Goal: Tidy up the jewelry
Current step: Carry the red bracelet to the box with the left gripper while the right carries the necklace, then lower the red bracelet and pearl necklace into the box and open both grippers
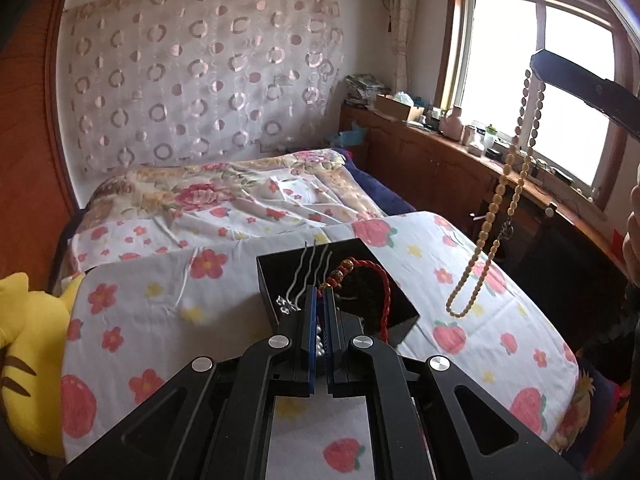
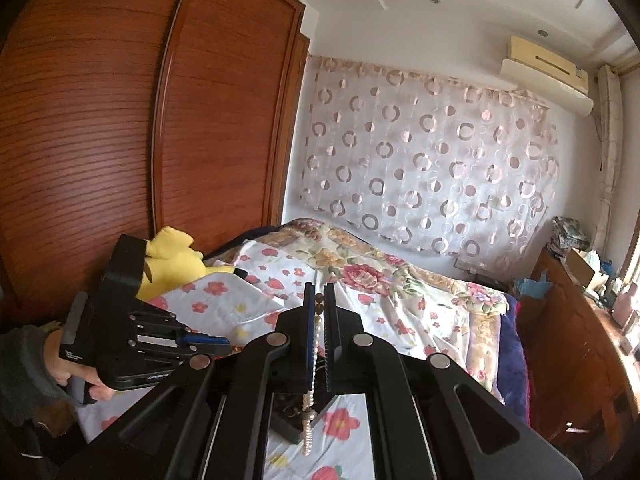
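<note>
A black jewelry box [image 1: 280,276] sits on the flowered bedsheet. It holds wavy silver chains [image 1: 308,268], a red cord bracelet [image 1: 376,280] and a dark bead piece. My left gripper [image 1: 320,300] hovers over the box with its jaws nearly closed; pearl beads [image 1: 319,346] show between the fingers. My right gripper [image 1: 536,65] hangs high at the right, shut on a cream bead necklace [image 1: 496,208] that dangles above the bed. In the right wrist view, the right gripper [image 2: 320,300] pinches the necklace [image 2: 316,336], which hangs down over the box [image 2: 286,426]. The left gripper [image 2: 224,342] shows at the left.
The box rests on a board covered by strawberry-print sheet [image 1: 160,320] across the bed. A yellow plush toy [image 1: 28,340] lies at the left. A wooden cabinet with clutter [image 1: 440,148] runs under the window. A wooden wardrobe [image 2: 120,120] stands at the left.
</note>
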A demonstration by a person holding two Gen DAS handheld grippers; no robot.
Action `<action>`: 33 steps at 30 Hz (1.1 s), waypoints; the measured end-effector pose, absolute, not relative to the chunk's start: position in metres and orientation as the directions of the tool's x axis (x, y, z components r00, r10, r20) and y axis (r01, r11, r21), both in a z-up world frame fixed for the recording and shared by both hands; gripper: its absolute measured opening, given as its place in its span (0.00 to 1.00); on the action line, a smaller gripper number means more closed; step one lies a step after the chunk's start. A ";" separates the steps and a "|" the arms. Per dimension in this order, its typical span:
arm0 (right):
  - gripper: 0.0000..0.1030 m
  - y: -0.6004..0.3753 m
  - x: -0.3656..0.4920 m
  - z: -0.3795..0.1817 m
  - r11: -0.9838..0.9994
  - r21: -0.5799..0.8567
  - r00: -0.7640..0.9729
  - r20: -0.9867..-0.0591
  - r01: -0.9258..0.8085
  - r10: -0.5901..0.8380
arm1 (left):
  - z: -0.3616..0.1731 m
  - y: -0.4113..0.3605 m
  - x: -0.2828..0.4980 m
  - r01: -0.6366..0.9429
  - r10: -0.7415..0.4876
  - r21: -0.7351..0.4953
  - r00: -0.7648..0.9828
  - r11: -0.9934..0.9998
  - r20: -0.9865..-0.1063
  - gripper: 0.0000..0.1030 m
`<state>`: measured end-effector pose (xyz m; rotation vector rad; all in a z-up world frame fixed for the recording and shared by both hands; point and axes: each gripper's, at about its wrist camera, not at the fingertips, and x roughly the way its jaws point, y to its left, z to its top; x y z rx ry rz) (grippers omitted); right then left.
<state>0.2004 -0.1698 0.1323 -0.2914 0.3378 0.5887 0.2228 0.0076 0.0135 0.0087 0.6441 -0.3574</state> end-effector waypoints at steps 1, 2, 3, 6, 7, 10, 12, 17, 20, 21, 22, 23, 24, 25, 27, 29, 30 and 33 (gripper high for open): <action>0.05 -0.169 0.206 0.133 0.792 -0.171 0.777 -0.395 -0.586 0.490 | 0.013 0.008 0.226 0.327 -0.324 -0.106 0.740 0.939 -0.590 0.02; 0.05 -0.168 0.211 0.133 0.790 -0.169 0.774 -0.398 -0.589 0.492 | 0.012 0.009 0.229 0.326 -0.326 -0.111 0.738 0.939 -0.591 0.02; 0.05 -0.168 0.217 0.133 0.788 -0.167 0.770 -0.402 -0.593 0.495 | 0.010 0.009 0.233 0.327 -0.327 -0.113 0.736 0.938 -0.593 0.02; 0.05 -0.167 0.231 0.132 0.781 -0.148 0.755 -0.413 -0.607 0.509 | 0.002 0.010 0.242 0.327 -0.328 -0.115 0.726 0.938 -0.604 0.02; 0.05 -0.166 0.235 0.130 0.778 -0.141 0.750 -0.417 -0.612 0.514 | -0.001 0.011 0.246 0.326 -0.327 -0.117 0.723 0.938 -0.609 0.02; 0.05 -0.163 0.247 0.117 0.764 -0.114 0.719 -0.448 -0.635 0.531 | -0.010 0.012 0.257 0.327 -0.331 -0.127 0.709 0.937 -0.623 0.02; 0.05 -0.160 0.254 0.104 0.754 -0.102 0.696 -0.478 -0.649 0.535 | -0.018 0.011 0.263 0.330 -0.335 -0.132 0.697 0.935 -0.634 0.02; 0.05 -0.155 0.261 0.071 0.738 -0.076 0.650 -0.538 -0.671 0.536 | -0.030 0.006 0.272 0.338 -0.343 -0.139 0.677 0.931 -0.651 0.02; 0.05 -0.153 0.265 0.052 0.739 -0.061 0.630 -0.573 -0.671 0.525 | -0.036 0.004 0.278 0.339 -0.342 -0.138 0.670 0.931 -0.659 0.02; 0.05 -0.153 0.267 0.044 0.740 -0.055 0.622 -0.586 -0.671 0.520 | -0.037 0.003 0.279 0.339 -0.341 -0.138 0.668 0.931 -0.661 0.02; 0.05 -0.153 0.267 0.038 0.740 -0.049 0.614 -0.596 -0.671 0.518 | -0.039 0.002 0.281 0.339 -0.341 -0.138 0.667 0.931 -0.662 0.02; 0.05 -0.153 0.269 0.030 0.740 -0.036 0.601 -0.611 -0.672 0.516 | -0.039 0.002 0.282 0.339 -0.342 -0.139 0.666 0.930 -0.663 0.02; 0.05 -0.152 0.269 0.023 0.741 -0.031 0.594 -0.622 -0.670 0.511 | -0.040 0.002 0.283 0.339 -0.342 -0.140 0.666 0.931 -0.663 0.02; 0.05 -0.152 0.271 0.016 0.743 -0.027 0.588 -0.631 -0.669 0.506 | -0.040 0.001 0.284 0.339 -0.341 -0.139 0.665 0.931 -0.664 0.02; 0.05 -0.151 0.273 0.005 0.745 -0.015 0.574 -0.648 -0.667 0.501 | -0.041 -0.001 0.285 0.340 -0.340 -0.136 0.665 0.930 -0.665 0.02; 0.05 -0.152 0.274 -0.003 0.748 0.001 0.563 -0.657 -0.664 0.501 | -0.041 -0.002 0.285 0.340 -0.336 -0.130 0.666 0.931 -0.666 0.02; 0.05 -0.153 0.275 -0.009 0.748 0.011 0.556 -0.662 -0.663 0.503 | -0.041 -0.003 0.285 0.341 -0.334 -0.126 0.667 0.932 -0.666 0.02; 0.06 -0.149 0.276 -0.017 0.748 0.022 0.543 -0.674 -0.663 0.501 | -0.041 -0.004 0.285 0.338 -0.327 -0.118 0.669 0.933 -0.667 0.02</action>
